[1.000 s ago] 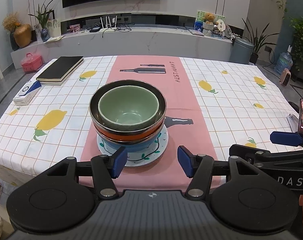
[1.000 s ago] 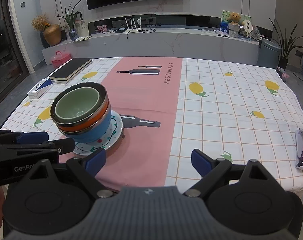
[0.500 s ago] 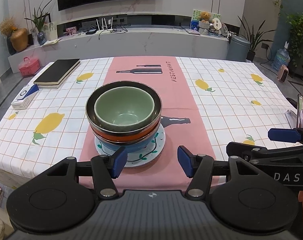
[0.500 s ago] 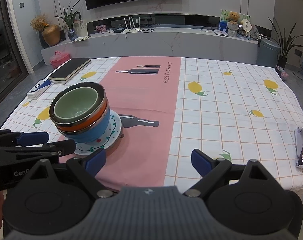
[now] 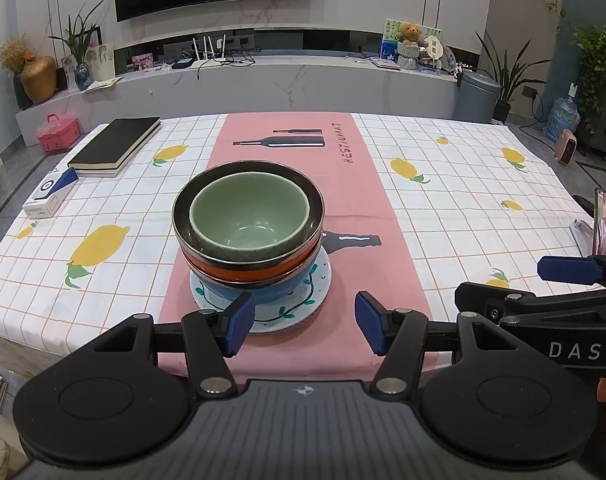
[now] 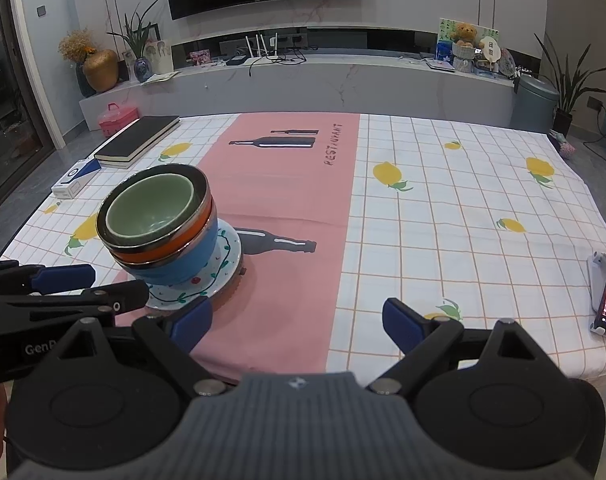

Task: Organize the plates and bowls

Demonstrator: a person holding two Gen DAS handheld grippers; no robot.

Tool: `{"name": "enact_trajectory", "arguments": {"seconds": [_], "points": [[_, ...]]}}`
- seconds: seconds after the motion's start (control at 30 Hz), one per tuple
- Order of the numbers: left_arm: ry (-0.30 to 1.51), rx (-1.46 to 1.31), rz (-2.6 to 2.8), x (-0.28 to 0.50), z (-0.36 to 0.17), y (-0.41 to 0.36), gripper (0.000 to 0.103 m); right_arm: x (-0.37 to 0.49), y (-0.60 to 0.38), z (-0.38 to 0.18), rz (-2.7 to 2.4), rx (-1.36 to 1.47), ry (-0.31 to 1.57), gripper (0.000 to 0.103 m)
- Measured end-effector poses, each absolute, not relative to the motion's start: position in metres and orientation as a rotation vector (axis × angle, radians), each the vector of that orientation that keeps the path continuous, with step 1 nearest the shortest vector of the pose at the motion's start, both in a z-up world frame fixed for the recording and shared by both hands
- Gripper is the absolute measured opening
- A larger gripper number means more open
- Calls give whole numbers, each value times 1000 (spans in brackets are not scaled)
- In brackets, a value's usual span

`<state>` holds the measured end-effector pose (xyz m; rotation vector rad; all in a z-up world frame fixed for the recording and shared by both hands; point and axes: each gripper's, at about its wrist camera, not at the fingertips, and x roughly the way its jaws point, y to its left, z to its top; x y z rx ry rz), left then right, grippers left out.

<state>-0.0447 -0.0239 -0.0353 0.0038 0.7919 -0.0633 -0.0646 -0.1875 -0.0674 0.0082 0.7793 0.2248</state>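
Observation:
On the pink runner stands a stack: a green bowl (image 5: 249, 216) nested in a dark-rimmed orange bowl (image 5: 239, 273), over a blue bowl (image 5: 263, 293), all on a white plate with a vine pattern (image 5: 305, 305). My left gripper (image 5: 303, 322) hovers just in front of the plate, open, with nothing between its blue pads. In the right wrist view the same stack, with the green bowl (image 6: 151, 208) on top and the plate (image 6: 227, 256) beneath, sits to the left. My right gripper (image 6: 297, 316) is open and empty over the cloth, to the right of the stack.
A black book (image 5: 115, 146) and a white-and-blue box (image 5: 49, 196) lie at the table's far left. A phone on a stand (image 5: 605, 222) sits at the right edge. The lemon-print tablecloth (image 5: 463, 216) covers the table, whose front edge is just below the grippers.

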Motion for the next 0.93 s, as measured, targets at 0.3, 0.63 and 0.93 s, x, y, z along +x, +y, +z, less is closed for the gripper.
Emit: {"name": "enact_trajectory", "arguments": {"seconds": [0.3, 0.63, 0.93], "points": [[789, 2, -55, -47, -36, -22, 68, -66, -187, -69, 214, 1, 789, 90], [783, 15, -43, -48, -36, -23, 68, -66, -186, -70, 207, -3, 799, 90], [784, 8, -46, -47, -37, -21, 68, -65, -185, -71, 205, -2, 806, 90]]}}
